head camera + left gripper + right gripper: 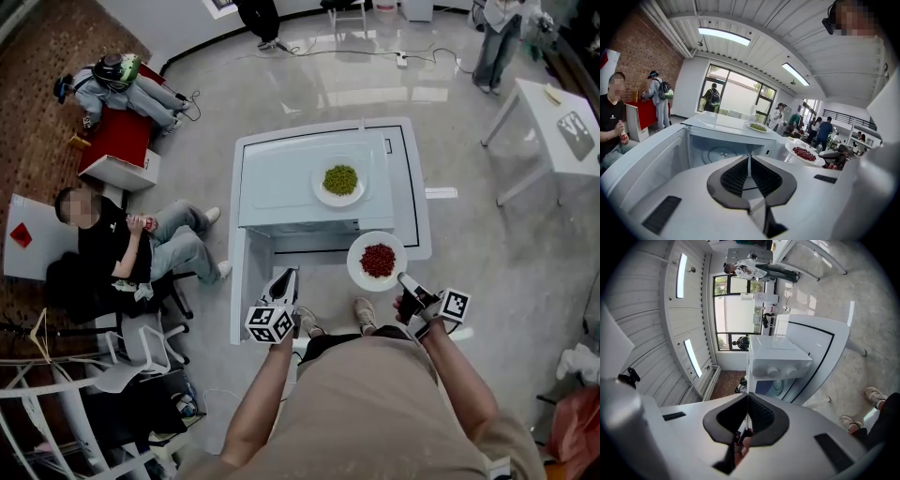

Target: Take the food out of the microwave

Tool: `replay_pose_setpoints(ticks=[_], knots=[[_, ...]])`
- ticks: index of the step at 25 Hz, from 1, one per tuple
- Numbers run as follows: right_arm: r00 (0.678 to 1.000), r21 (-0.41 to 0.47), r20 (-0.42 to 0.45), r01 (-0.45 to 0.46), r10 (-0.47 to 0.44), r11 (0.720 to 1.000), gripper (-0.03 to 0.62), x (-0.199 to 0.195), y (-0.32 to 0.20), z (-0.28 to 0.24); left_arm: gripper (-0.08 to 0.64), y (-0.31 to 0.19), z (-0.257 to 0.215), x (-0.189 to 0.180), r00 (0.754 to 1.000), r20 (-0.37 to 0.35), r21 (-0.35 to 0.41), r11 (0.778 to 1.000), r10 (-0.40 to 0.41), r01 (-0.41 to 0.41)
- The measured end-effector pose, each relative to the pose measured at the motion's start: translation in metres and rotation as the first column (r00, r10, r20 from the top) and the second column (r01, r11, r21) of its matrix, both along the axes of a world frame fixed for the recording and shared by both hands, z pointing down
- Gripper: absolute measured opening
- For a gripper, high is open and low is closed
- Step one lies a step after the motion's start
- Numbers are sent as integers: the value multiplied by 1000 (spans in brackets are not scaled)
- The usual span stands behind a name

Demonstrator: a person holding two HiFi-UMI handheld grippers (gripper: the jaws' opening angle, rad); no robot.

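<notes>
- Closest to the head view is the person's beige-shirted torso, with both forearms stretched toward the microwave.
- Left gripper hovers in front of the open microwave, its jaws pressed together with nothing between them.
- Right gripper is clamped on the near rim of a white plate; in the right gripper view the rim shows as a thin white line pinched between the pads.
- That plate carries the red food and is outside the microwave, in the air just off its front right corner.
- Microwave door is swung out to the left, and the turntable shows inside the cavity.
- On the microwave's top sits a second white plate of green food.
- A white surface with a black border line carries the microwave.
- Around it lies a polished grey floor; another white table stands well apart at the right.
- At the left a person in black sits near a red counter, with a brick wall behind.
- Large windows and strip lights in a white panelled ceiling light the room.
</notes>
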State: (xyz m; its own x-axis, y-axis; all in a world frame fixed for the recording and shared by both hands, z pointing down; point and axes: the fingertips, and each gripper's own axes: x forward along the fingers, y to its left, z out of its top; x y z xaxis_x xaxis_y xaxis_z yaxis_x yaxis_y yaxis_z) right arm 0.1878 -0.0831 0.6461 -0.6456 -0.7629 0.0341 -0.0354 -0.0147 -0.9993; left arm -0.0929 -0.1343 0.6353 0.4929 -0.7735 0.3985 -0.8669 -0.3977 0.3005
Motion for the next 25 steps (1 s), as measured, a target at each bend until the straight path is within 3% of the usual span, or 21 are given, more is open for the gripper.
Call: replay_pose_setpoints(ticks=[25], knots=[[998,8,23,56,-56,998,12,-20,2,15,8,3,10,-1,1000,10,-22,1000,-5,5]])
